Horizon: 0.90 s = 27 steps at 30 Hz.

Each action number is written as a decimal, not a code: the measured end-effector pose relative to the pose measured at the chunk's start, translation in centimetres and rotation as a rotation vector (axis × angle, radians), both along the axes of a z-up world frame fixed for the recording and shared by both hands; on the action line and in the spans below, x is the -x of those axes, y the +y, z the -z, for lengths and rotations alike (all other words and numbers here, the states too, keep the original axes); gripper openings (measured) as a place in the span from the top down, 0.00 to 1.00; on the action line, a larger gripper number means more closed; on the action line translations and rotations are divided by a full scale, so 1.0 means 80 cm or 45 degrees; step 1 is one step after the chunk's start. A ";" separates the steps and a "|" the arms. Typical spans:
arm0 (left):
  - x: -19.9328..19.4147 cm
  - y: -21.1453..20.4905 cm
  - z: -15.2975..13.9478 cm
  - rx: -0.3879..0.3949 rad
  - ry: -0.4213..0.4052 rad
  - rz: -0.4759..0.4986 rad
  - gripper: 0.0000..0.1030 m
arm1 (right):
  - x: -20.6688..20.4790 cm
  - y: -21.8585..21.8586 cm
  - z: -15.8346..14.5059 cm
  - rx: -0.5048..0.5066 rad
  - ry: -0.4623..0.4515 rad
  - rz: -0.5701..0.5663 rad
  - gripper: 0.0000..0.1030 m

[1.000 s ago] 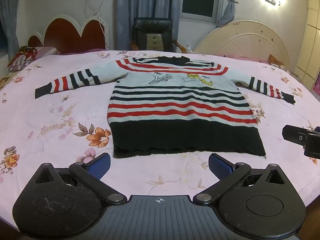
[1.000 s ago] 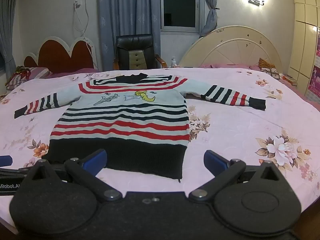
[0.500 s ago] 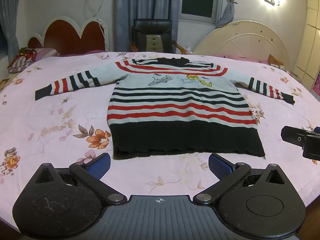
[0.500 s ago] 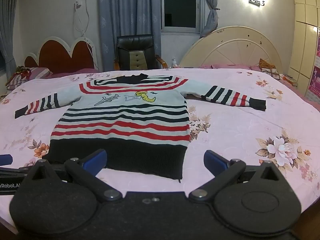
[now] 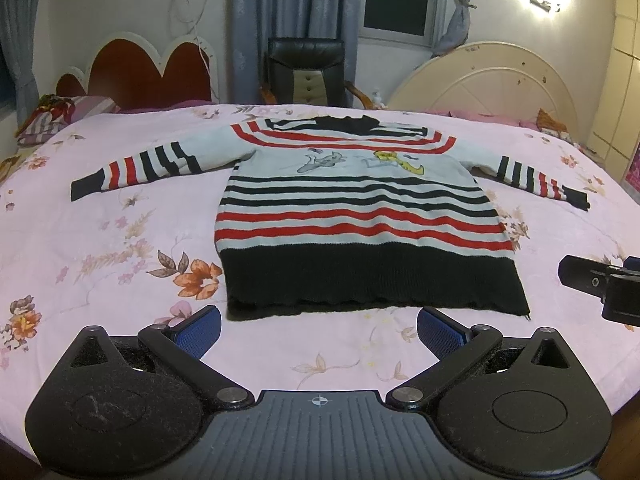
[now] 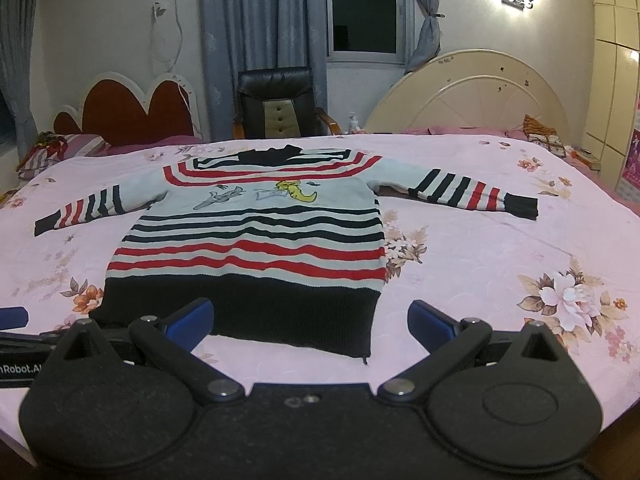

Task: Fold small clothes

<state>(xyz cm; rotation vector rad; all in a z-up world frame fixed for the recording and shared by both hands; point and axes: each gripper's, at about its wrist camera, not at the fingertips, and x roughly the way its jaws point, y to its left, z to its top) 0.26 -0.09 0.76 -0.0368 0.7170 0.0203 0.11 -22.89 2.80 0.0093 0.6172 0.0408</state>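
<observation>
A striped sweater point(image 5: 360, 216) is laid flat, front up, on the floral bedspread point(image 5: 100, 240), both sleeves spread outward. The left gripper point(image 5: 318, 328) is held wide apart just before the black hem, nothing grasped. The right gripper point(image 6: 310, 320) is likewise spread wide, empty, above the hem's right corner.

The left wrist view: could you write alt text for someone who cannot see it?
A striped children's sweater with a cartoon print lies flat, sleeves spread, on a pink floral bedsheet. The left tool hovers open just short of its black hem, and part of the right tool shows at the right edge.
</observation>
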 end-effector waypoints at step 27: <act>-0.330 -0.075 0.035 0.219 -0.050 -0.005 0.00 | -0.267 -0.360 0.054 -0.522 -0.133 0.624 0.43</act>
